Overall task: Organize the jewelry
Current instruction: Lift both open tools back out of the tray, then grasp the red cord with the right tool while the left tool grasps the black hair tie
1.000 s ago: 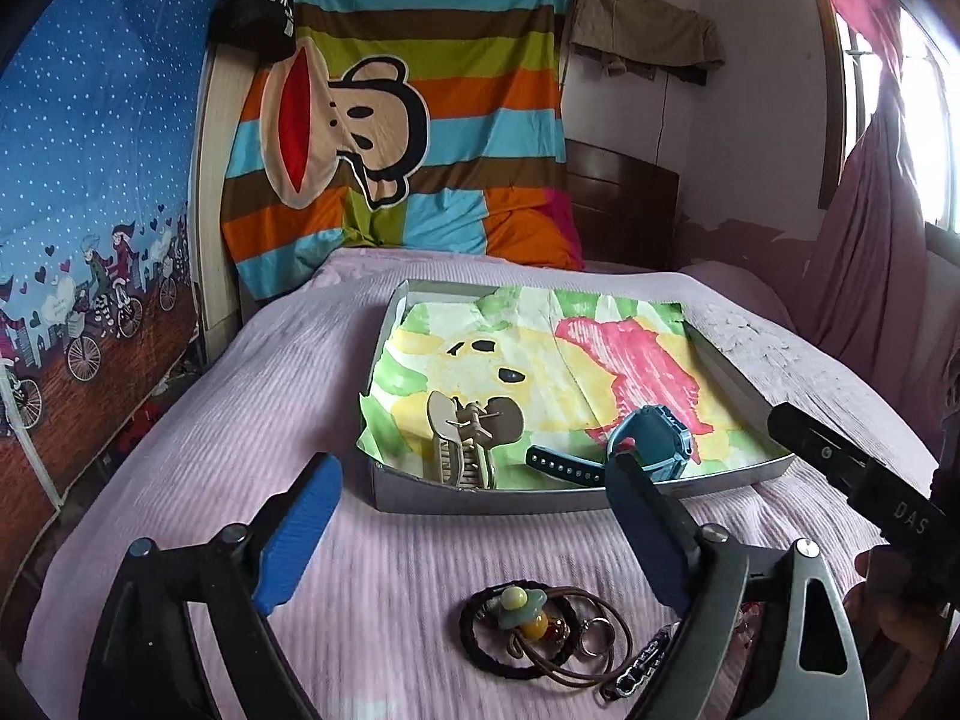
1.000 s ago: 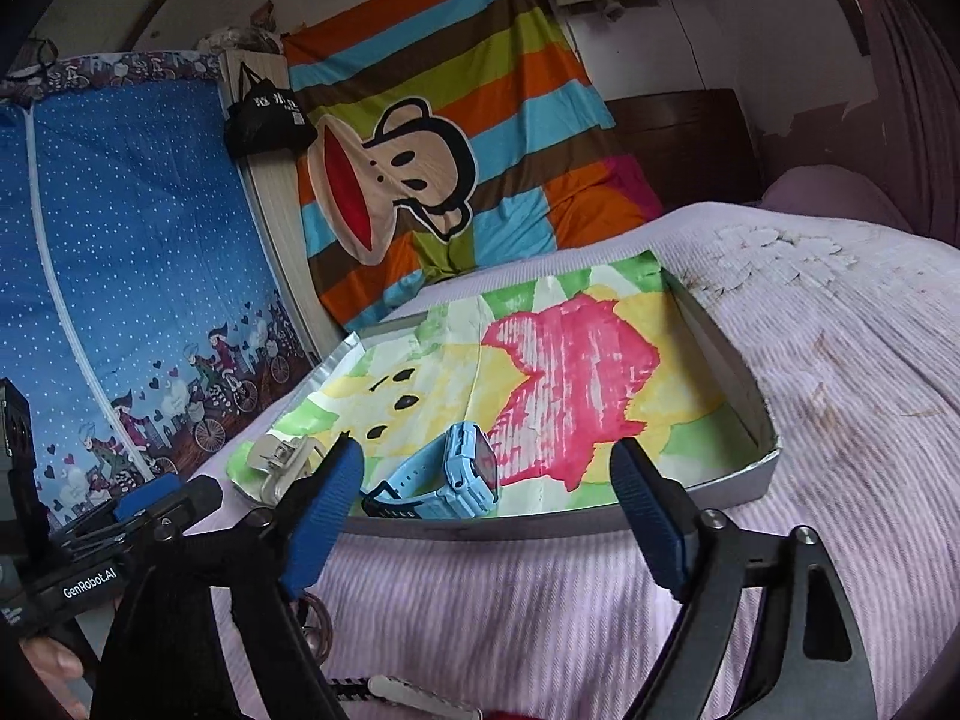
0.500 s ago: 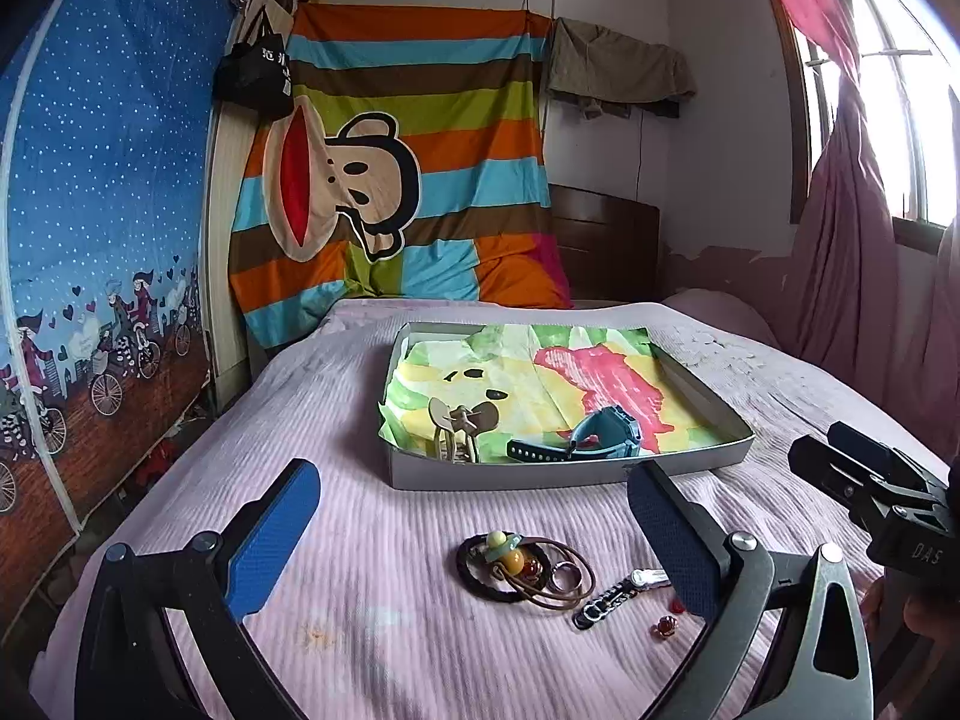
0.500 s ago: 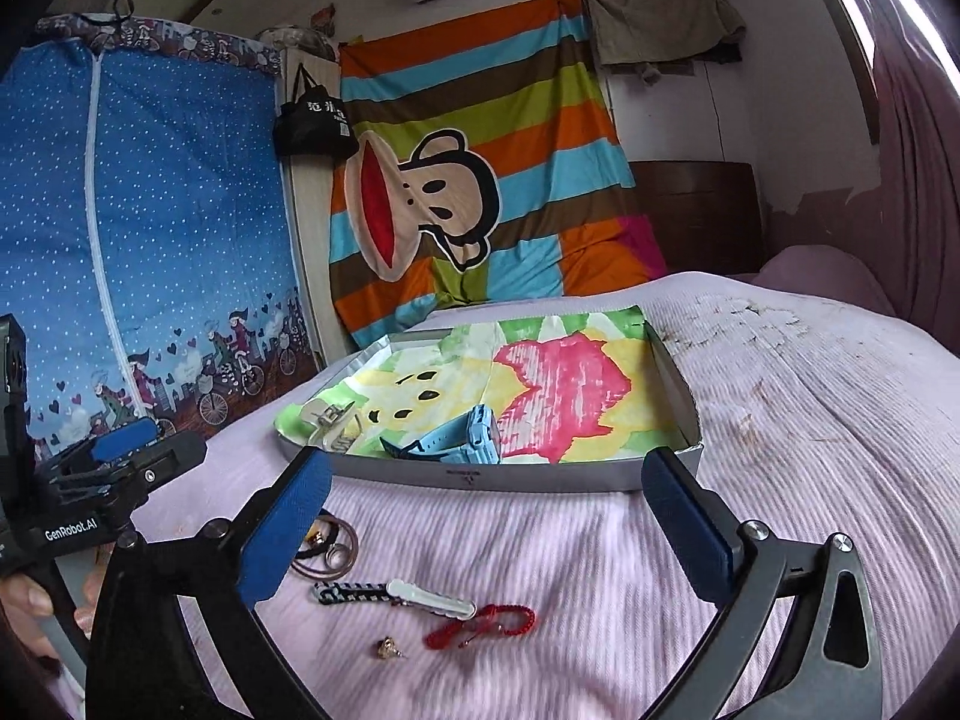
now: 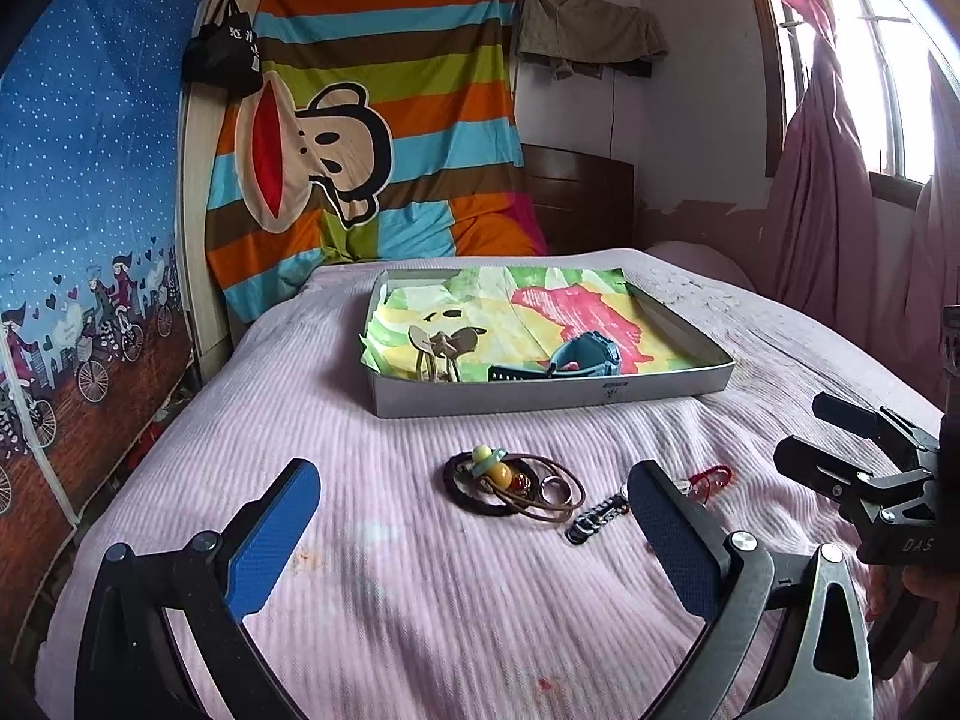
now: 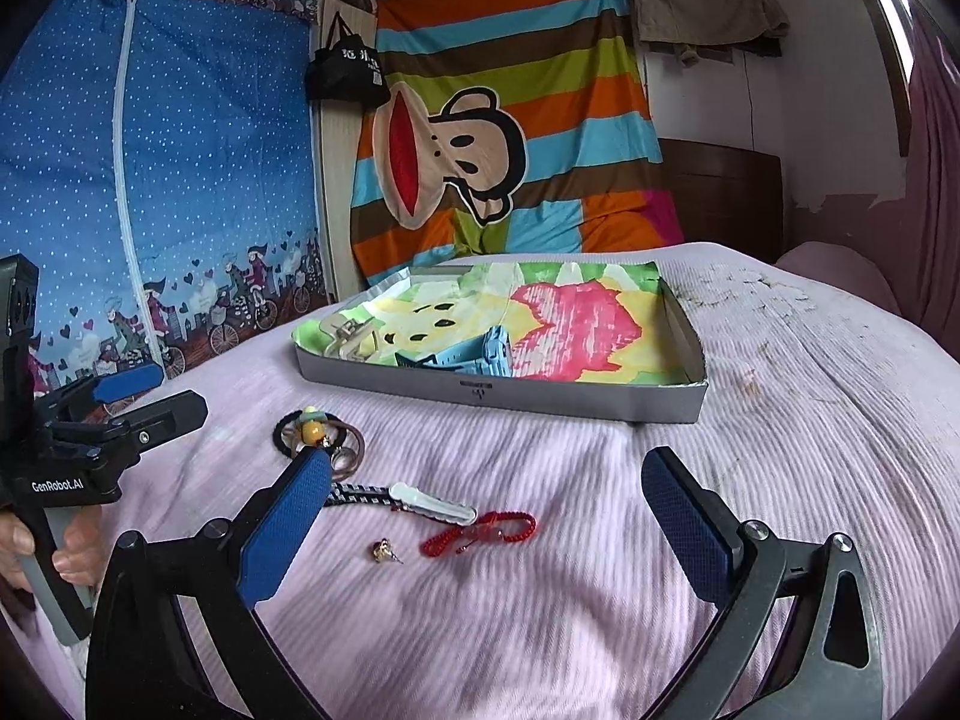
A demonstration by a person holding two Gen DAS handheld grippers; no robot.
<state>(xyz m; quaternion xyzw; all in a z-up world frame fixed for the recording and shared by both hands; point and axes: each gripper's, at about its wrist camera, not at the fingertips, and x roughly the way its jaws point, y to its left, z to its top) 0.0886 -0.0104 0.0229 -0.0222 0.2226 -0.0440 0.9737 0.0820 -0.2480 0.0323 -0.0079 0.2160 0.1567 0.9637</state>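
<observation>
left gripper (image 6: 129, 399) "GenRobot.AI", spread, empty | right gripper (image 5: 840, 432) "DAS", spread, empty | black bag (image 6: 345, 69) writing unreadable

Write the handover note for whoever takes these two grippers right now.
Left gripper: open, empty, above the pink ribbed bedspread.
Right gripper: open, empty.
Done: beige claw hair clip and blue strap watch lie in the shallow grey cardboard tray with the colourful paper lining.
Left, all on the bedspread before the tray: black hair tie with beads and brown cord rings, black-and-white braided strap with a clear clasp, red cord bracelet, small gold earring.
</observation>
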